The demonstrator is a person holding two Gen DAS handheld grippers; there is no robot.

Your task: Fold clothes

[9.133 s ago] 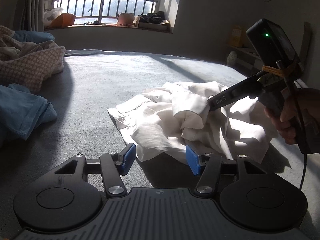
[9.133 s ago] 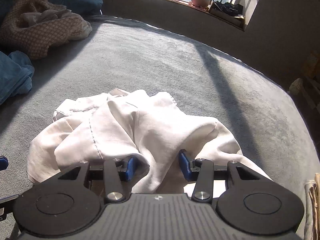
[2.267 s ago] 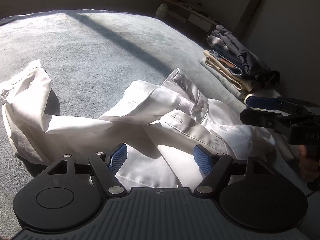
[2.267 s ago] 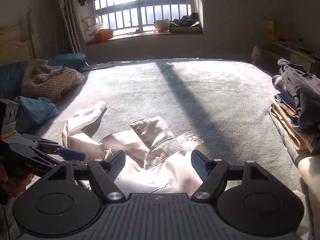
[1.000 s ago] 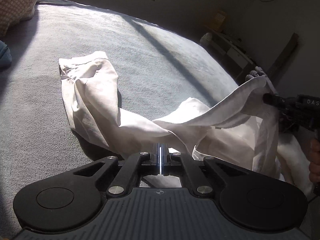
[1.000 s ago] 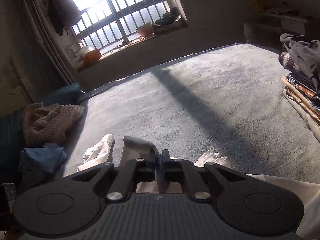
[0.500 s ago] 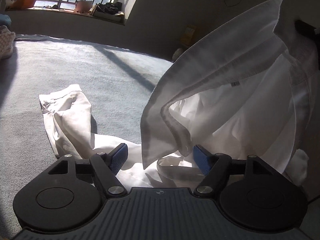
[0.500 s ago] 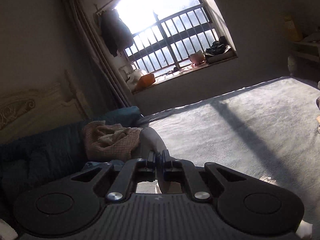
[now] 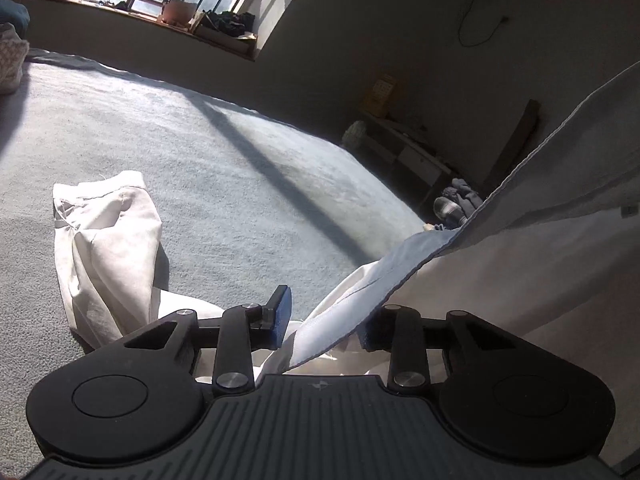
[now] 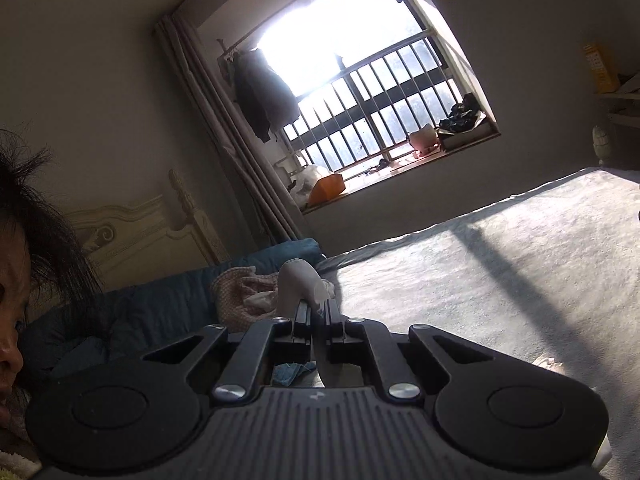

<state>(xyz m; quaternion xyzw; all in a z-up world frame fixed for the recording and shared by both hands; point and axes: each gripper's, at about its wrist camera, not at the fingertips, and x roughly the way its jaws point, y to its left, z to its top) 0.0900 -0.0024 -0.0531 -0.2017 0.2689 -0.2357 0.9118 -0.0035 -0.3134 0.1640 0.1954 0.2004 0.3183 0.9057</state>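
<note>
A white shirt [image 9: 540, 248] hangs lifted at the right of the left wrist view, and its far end [image 9: 108, 240] trails on the grey bed. My left gripper [image 9: 324, 320] is open, with a hem of the shirt running down between its blue pads without being pinched. My right gripper [image 10: 318, 312] is raised high and shut on a fold of the white shirt [image 10: 300, 280], which sticks up beyond the closed fingers.
The grey bed cover [image 9: 200, 152] spreads ahead. A pile of folded dark clothes [image 9: 456, 204] lies at its far right edge. A pink checked garment [image 10: 240, 292] and blue bedding [image 10: 160, 304] lie by the headboard. The person's head [image 10: 24, 280] is close at left.
My right gripper has lifted the shirt higher and tilted up toward the window. The shirt now hangs further right in the left wrist view, and the left jaws have narrowed around the hem.
</note>
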